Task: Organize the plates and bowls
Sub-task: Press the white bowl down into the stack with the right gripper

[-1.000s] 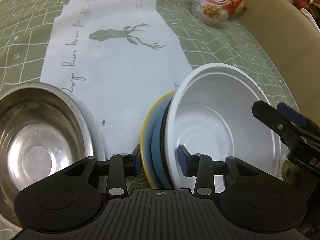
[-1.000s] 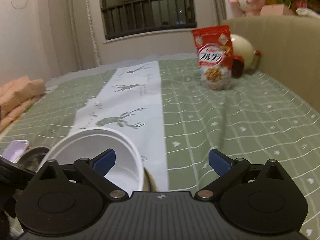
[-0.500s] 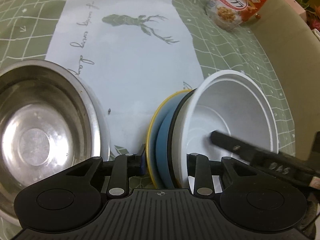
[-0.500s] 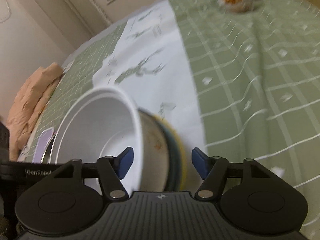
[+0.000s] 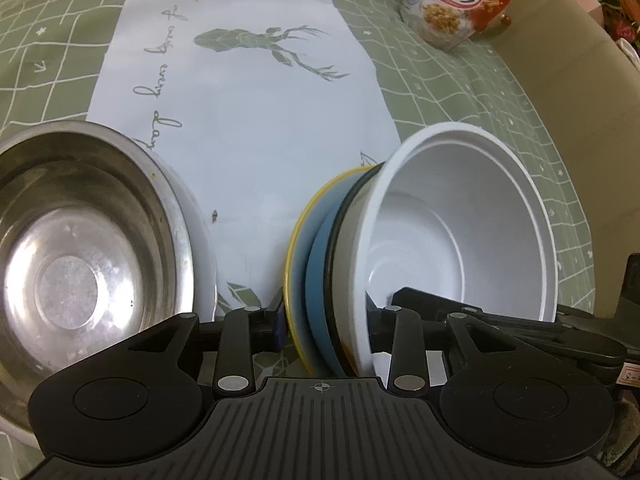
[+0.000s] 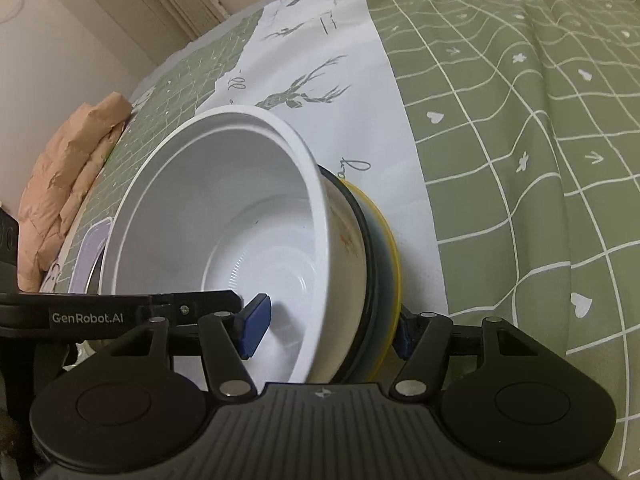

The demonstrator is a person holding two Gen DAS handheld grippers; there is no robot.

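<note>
A nested stack stands tilted on edge on the table runner: a white bowl point(image 5: 460, 240) point(image 6: 224, 208), a black-rimmed cream bowl point(image 6: 348, 240), a blue dish point(image 5: 318, 272) and a yellow-rimmed plate point(image 5: 294, 260) point(image 6: 394, 248). My left gripper point(image 5: 330, 322) straddles the stack's near edge, one pad at the yellow rim and one finger inside the white bowl. Its jaws are opening, with the stack still pinched between them. My right gripper point(image 6: 328, 332) clamps the same stack from the other side, with one pad in the white bowl and one behind the plate. A steel bowl point(image 5: 80, 260) sits to the left.
A white deer-print runner point(image 5: 248, 120) lies over a green checked cloth point(image 6: 520, 160). A red cereal bag point(image 5: 456, 4) stands at the far right, beside a beige seat back point(image 5: 580, 100). A peach cloth bundle point(image 6: 64, 184) and a lilac object point(image 6: 94, 248) lie beyond the steel bowl.
My right gripper tipped downward, dropped onto the stack and closed from wide open around it. The left gripper stayed where it was, still on the stack.
</note>
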